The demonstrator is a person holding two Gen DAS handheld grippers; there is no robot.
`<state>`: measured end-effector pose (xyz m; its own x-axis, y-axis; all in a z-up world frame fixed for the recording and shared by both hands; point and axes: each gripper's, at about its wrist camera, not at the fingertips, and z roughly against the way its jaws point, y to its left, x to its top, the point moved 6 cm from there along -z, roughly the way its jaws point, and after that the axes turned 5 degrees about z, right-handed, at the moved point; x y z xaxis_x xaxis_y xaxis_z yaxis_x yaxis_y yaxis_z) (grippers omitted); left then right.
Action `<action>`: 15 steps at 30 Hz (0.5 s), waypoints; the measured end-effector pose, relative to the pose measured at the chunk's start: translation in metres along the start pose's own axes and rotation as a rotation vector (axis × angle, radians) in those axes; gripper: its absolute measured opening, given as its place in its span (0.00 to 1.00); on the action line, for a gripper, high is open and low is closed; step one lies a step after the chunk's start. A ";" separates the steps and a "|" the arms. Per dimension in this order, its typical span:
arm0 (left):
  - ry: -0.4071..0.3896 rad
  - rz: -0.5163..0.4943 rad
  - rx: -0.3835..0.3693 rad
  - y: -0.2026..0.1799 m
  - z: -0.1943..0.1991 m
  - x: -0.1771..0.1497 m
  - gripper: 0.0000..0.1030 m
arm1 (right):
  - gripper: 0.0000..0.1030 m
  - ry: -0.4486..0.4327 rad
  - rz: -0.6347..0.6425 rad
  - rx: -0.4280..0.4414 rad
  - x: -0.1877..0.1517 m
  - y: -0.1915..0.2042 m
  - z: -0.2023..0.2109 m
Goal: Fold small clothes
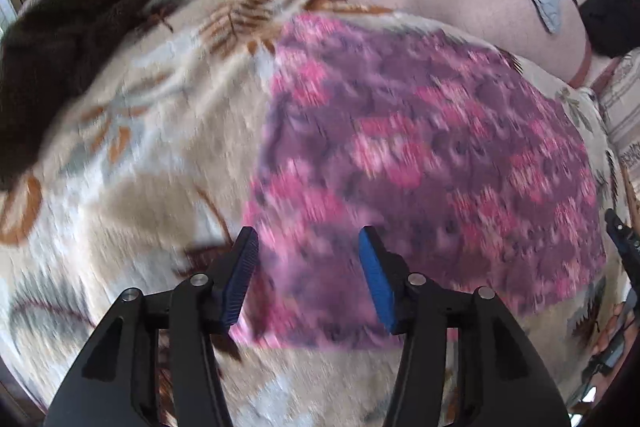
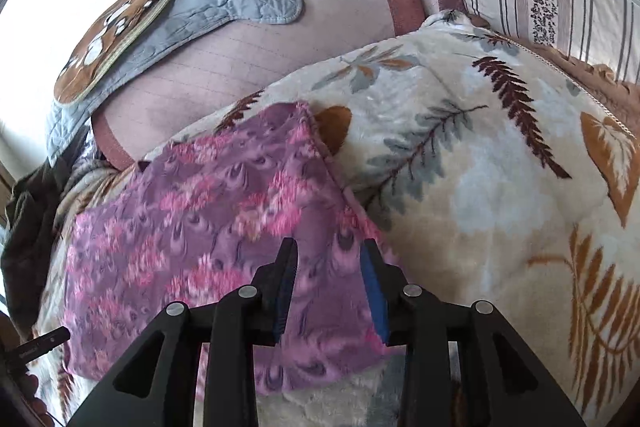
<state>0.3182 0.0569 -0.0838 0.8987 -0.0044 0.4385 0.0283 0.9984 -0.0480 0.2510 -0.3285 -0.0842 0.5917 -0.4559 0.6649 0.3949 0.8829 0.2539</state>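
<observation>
Purple-pink cloth (image 1: 420, 155) lies flat on the floral blanket (image 1: 132, 155), folded to a rough rectangle, long axis running between the two grippers. Left gripper (image 1: 308, 247) hangs over its near left corner, pitched steeply down, jaws apart, nothing clamped. Right gripper (image 2: 330, 259) sits over the near right corner, jaws narrower, also empty. Left view motion-blurred; near hem hidden behind fingers.
</observation>
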 end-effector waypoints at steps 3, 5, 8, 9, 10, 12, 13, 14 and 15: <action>-0.001 0.005 0.016 0.002 -0.005 0.026 0.55 | 0.49 0.033 -0.071 0.040 0.020 -0.005 -0.018; 0.002 0.010 0.029 0.004 -0.012 0.042 0.55 | 0.49 0.055 -0.122 0.035 0.033 -0.011 -0.034; 0.009 0.014 0.036 0.009 -0.024 0.061 0.55 | 0.49 0.074 -0.179 0.053 0.048 -0.016 -0.060; 0.011 0.024 0.030 0.012 -0.028 0.068 0.55 | 0.49 0.084 -0.187 0.062 0.052 -0.015 -0.069; 0.012 0.050 0.020 0.018 -0.032 0.077 0.55 | 0.49 0.087 -0.183 0.068 0.056 -0.012 -0.077; 0.020 0.115 -0.017 0.029 -0.040 0.091 0.60 | 0.49 0.091 -0.154 0.075 0.062 -0.007 -0.090; 0.046 0.153 -0.069 0.034 -0.049 0.097 0.60 | 0.49 0.095 -0.132 0.078 0.065 -0.002 -0.096; 0.068 0.180 -0.110 0.036 -0.056 0.101 0.60 | 0.49 0.095 -0.117 0.082 0.067 0.001 -0.100; 0.086 0.200 -0.149 0.036 -0.062 0.103 0.60 | 0.49 0.102 -0.094 0.088 0.069 0.006 -0.107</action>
<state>0.4390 0.0890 -0.0957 0.9265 0.1811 0.3298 -0.0953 0.9609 -0.2601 0.3692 -0.3669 -0.1119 0.6248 -0.5422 0.5618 0.3913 0.8401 0.3756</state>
